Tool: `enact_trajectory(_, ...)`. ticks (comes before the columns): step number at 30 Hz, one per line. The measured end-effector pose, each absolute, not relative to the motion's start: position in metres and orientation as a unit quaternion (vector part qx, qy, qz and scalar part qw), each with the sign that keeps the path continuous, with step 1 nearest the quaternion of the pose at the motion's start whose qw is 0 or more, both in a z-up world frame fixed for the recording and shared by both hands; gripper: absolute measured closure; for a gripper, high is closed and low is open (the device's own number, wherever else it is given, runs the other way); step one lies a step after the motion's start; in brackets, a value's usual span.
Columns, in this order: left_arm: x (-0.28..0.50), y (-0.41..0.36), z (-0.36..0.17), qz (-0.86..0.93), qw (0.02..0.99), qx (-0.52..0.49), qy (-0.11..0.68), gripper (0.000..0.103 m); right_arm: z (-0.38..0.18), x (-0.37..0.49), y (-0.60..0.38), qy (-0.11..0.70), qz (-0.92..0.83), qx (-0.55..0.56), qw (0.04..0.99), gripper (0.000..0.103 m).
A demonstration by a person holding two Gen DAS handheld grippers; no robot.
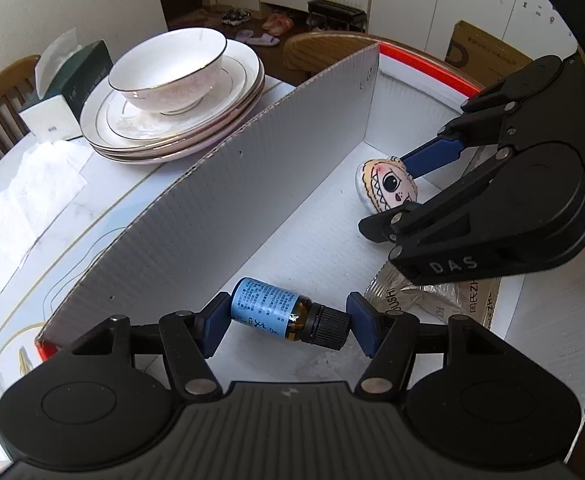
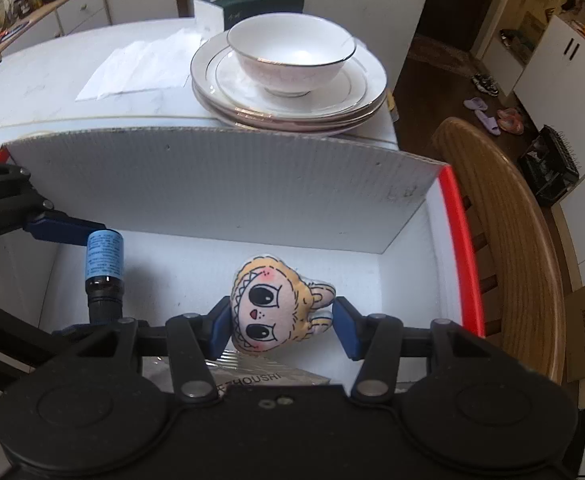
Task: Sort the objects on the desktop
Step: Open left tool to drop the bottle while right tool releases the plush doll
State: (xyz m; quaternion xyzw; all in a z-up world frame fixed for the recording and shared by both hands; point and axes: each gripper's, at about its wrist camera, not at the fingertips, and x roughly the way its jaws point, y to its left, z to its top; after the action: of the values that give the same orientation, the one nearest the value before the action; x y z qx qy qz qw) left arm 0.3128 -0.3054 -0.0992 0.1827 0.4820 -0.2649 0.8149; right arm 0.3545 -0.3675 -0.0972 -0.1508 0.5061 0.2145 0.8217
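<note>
Both claws are down inside the white box (image 1: 252,184), the one with the red rim.

Left claw (image 1: 288,326) — clamped on the bottle (image 1: 268,310) end to end: one blue pad on its base, the other on the black cap. The bottle lies sideways between the pads, brown glass with a blue label, over the box floor near the long cardboard wall. I cannot tell whether it touches the floor.

Right claw (image 2: 282,326) — clamped on the plush (image 2: 276,312), a flat yellow-haired cartoon face with big eyes. The pads press its two sides. It sits toward the right end of the box, well apart from the bottle.

A crinkled packet (image 1: 432,300) lies on the box floor at the near side, partly under the right claw.

Beyond the far wall, on the surface (image 2: 52,80): bowl (image 2: 292,56) on stacked plates (image 2: 288,108), tissue box (image 2: 252,0), loose paper (image 2: 140,68).
</note>
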Motion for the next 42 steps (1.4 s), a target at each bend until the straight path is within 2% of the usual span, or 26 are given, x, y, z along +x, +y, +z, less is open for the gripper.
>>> enact_trajectory(19, 0.328, -0.313, -0.117, -0.256, 0.765, 0.192, 0.559, 0.041, -0.124, 0.368, -0.353, 0.554, 0.215, -0.169, 0.786, 0.050)
enact_trajectory(25, 0.325, -0.313, -0.115, -0.257, 0.766, 0.196, 0.556, 0.041, -0.122, 0.367, -0.352, 0.554, 0.214, -0.168, 0.787, 0.050)
enact_trajectory(29, 0.320, -0.310, -0.110, -0.261, 0.776, 0.190, 0.542, 0.040, -0.118, 0.364, -0.356, 0.549, 0.213, -0.164, 0.792, 0.040)
enact_trajectory(42, 0.294, -0.284, -0.076, -0.275, 0.810, 0.139, 0.499, 0.039, -0.076, 0.344, -0.375, 0.513, 0.244, -0.134, 0.812, 0.039)
